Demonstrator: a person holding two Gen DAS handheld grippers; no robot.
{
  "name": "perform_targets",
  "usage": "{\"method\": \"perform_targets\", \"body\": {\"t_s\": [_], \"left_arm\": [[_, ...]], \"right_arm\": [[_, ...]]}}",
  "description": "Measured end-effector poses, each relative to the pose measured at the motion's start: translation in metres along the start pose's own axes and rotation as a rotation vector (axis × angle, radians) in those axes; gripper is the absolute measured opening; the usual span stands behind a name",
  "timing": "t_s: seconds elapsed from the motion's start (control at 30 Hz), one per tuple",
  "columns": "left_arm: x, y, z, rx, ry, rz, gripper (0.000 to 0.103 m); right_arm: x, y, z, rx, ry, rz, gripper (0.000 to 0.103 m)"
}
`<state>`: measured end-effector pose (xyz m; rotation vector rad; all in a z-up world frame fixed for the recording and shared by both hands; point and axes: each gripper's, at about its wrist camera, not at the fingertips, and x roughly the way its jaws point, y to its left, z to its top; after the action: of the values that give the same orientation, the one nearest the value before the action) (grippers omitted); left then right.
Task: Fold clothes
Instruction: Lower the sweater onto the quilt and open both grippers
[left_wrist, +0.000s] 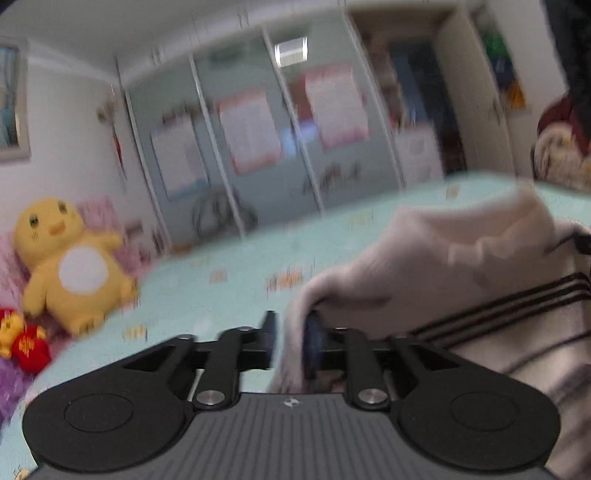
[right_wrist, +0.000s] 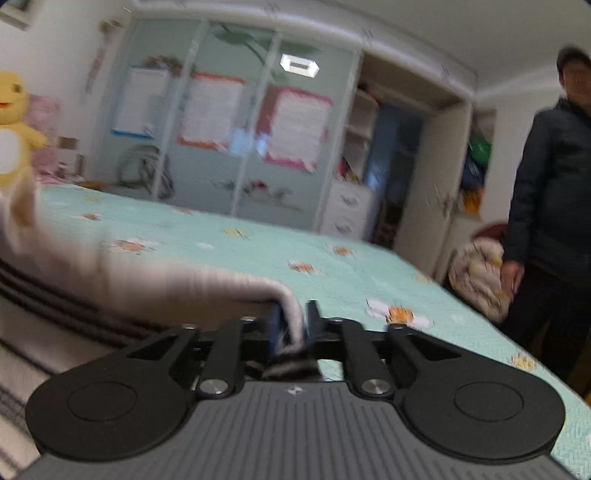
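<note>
Bed: my mint sheet (right_wrist: 258, 240) carries everything.
Sweater: the cream striped sweater (left_wrist: 461, 258) lies on the sheet, stretched sideways between my two tongs.
Which way: it runs to the right of my left gripper (left_wrist: 290, 341) and to the left of my right gripper (right_wrist: 293, 328); neither is nearer.
Left tongs: parted; a fold hangs between the jaws, seemingly loose.
Right tongs: parted too, a hem edge between them, unpinched as far as I can judge.
</note>
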<state>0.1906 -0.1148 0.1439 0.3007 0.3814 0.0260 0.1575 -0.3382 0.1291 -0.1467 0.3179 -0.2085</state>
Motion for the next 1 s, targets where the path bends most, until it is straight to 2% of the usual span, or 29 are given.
{"method": "perform_targets", "body": {"t_s": [0.03,0.07,0.23,0.33,0.4,0.53,0.67,0.8,0.9,0.93,1.0], "left_arm": [[0.005,0.003,-0.008,-0.007,0.062,-0.006,0.064],[0.007,0.005,-0.02,-0.012,0.113,-0.018,0.067],[-0.037,0.016,-0.109,0.015,0.247,-0.072,0.068],[-0.089,0.028,-0.146,-0.05,0.254,-0.119,0.068],[-0.127,0.036,-0.163,-0.09,0.242,-0.134,0.068],[-0.181,0.046,-0.184,-0.153,0.232,-0.155,0.069],[-0.214,0.046,-0.192,-0.156,0.23,-0.182,0.069],[-0.219,0.046,-0.192,-0.177,0.266,-0.191,0.069],[-0.224,0.044,-0.194,-0.222,0.307,-0.217,0.069],[-0.226,0.042,-0.194,-0.222,0.312,-0.223,0.069],[-0.232,0.036,-0.194,-0.197,0.309,-0.226,0.069]], "right_arm": [[0.004,-0.004,-0.006,0.021,0.049,0.025,0.045],[0.004,-0.009,-0.015,0.039,0.088,0.059,0.047],[-0.042,-0.029,-0.096,0.064,0.25,0.157,0.049],[-0.091,-0.044,-0.14,0.123,0.33,0.203,0.049],[-0.135,-0.054,-0.16,0.178,0.35,0.228,0.049],[-0.211,-0.069,-0.178,0.214,0.349,0.248,0.051],[-0.248,-0.074,-0.182,0.209,0.371,0.233,0.056],[-0.257,-0.079,-0.19,0.231,0.413,0.22,0.059],[-0.249,-0.077,-0.192,0.268,0.439,0.263,0.061],[-0.246,-0.076,-0.193,0.28,0.448,0.28,0.068],[-0.239,-0.074,-0.193,0.281,0.46,0.305,0.07]]}}
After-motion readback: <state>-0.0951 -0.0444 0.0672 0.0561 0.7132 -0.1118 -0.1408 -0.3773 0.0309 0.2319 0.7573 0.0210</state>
